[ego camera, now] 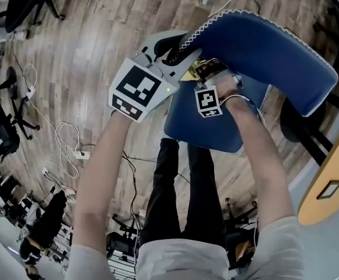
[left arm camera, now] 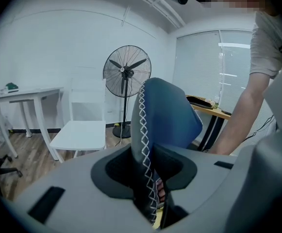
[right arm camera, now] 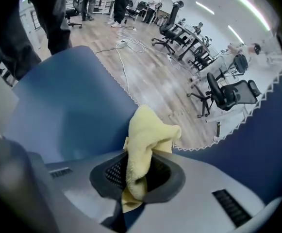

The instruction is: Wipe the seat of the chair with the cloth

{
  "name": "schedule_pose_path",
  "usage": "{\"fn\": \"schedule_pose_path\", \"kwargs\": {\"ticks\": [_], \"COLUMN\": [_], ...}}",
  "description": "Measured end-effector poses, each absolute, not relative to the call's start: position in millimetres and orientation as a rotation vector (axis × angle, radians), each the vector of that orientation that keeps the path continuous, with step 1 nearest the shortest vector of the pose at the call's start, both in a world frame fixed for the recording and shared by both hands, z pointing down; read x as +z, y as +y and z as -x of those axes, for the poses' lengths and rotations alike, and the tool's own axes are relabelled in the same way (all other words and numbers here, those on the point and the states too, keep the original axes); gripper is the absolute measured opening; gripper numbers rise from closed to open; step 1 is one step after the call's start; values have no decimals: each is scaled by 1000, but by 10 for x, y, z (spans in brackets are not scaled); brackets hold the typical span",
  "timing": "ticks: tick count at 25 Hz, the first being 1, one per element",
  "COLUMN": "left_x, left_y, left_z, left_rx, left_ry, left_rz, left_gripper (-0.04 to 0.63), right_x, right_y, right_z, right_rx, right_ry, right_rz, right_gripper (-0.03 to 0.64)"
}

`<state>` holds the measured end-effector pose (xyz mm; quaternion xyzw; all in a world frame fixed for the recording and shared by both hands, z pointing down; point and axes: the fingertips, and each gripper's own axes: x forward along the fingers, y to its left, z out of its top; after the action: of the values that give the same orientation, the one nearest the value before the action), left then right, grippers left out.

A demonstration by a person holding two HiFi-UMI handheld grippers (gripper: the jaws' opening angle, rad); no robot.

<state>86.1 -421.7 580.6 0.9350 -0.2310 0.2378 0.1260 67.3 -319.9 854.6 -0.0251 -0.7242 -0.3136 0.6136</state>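
The jaws of the left gripper (left arm camera: 149, 181) pinch the white-stitched rim (left arm camera: 141, 130) of the blue chair (ego camera: 262, 45) and steady it, while the jaws of the right gripper (right arm camera: 137, 174) are clamped on a bunched fold of the yellow cloth (right arm camera: 149, 137). This holds the cloth just over the seat (right arm camera: 68, 110), near where the seat curves up into the back. Whether the cloth touches the fabric yet cannot be told. The main risk is the wadded cloth: only a small lump sticks out past the jaws, so a flat stroke may press the hard gripper tips onto the seat instead of the cloth, or drag the fold out of the pinch. The left hold is on a thin, rounded edge. A firm push from the right could make that rim slide out, letting the chair swing or tip away mid-wipe.
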Motion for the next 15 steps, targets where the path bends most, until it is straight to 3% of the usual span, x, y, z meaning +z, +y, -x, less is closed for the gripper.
{"fn": "schedule_pose_path", "kwargs": {"ticks": [15], "left_x": [5837], "left_y": [-4230], "left_z": [-836], "left_rx": [685], "left_ry": [-752], "left_rz": [-2731], "left_gripper": [133], "right_x": [8610], "right_y": [-2973], "right_z": [-1184], "right_rx": [-570], "right_ry": [-1636], "right_rz": [-13], "right_gripper": [51]}}
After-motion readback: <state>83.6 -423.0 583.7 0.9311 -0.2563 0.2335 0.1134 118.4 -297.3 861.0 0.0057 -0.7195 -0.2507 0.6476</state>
